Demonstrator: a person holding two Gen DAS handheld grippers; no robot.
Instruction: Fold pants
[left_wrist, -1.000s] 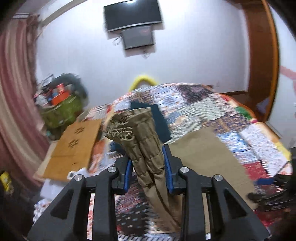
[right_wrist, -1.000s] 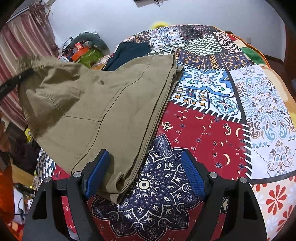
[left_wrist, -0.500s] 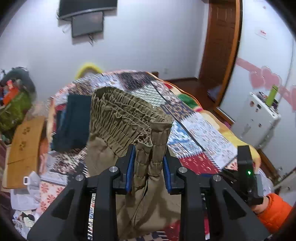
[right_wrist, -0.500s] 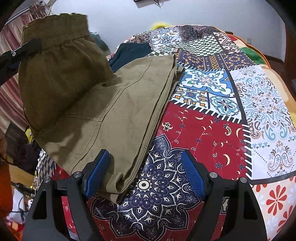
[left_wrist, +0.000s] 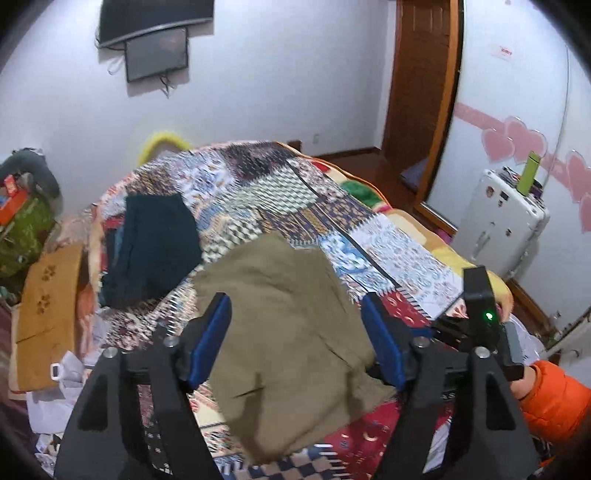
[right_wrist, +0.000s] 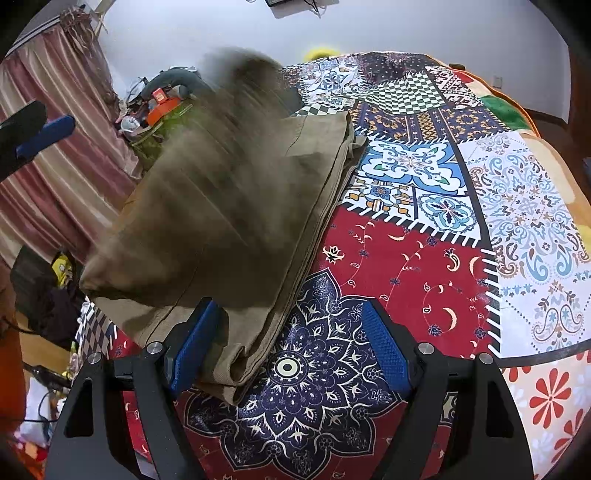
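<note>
The olive pants (left_wrist: 288, 325) lie folded over themselves on the patchwork bedspread (left_wrist: 288, 192). In the right wrist view the top layer of the pants (right_wrist: 229, 206) is motion-blurred over the lower layer. My left gripper (left_wrist: 297, 339) is open and empty above the pants. My right gripper (right_wrist: 286, 347) is open and low over the bedspread (right_wrist: 424, 266), its left finger beside the pants' near corner. The left gripper's blue pad (right_wrist: 44, 134) shows at the far left of the right wrist view.
A dark folded garment (left_wrist: 155, 243) lies at the far left of the bed. A cardboard sheet (left_wrist: 44, 314) and clutter sit left of the bed. A white appliance (left_wrist: 498, 225) stands to the right. The right gripper's body (left_wrist: 480, 325) and an orange sleeve (left_wrist: 554, 391) show at right.
My left gripper swung the waistband over, then opened and let go. The pants' upper half dropped onto the lower half. My right gripper stayed open and still.
</note>
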